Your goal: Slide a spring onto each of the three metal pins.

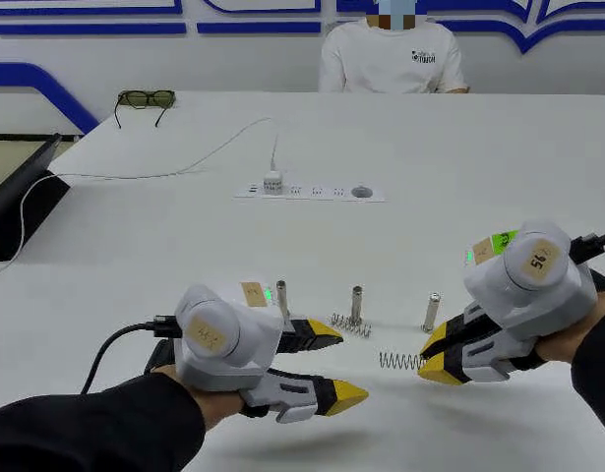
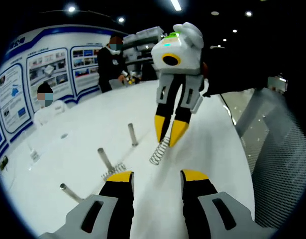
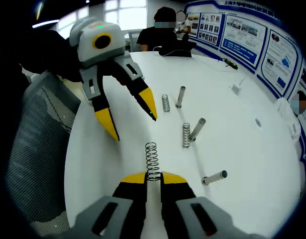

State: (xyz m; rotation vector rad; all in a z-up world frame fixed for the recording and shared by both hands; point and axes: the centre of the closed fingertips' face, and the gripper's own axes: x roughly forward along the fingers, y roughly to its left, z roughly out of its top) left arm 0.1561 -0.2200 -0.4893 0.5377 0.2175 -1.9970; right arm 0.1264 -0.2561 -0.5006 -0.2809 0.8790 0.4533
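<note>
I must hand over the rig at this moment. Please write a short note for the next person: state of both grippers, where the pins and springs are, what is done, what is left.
Left gripper: open, holds nothing, over the white table in front of the pins.
Right gripper: shut on one end of a thin steel coil spring.
Three short metal pins stand in a row, all bare: left pin, middle pin, right pin.
A second spring lies at the middle pin, and a third spring lies beside the left pin.
Done: no spring is on a pin.
Left: all three springs.
</note>
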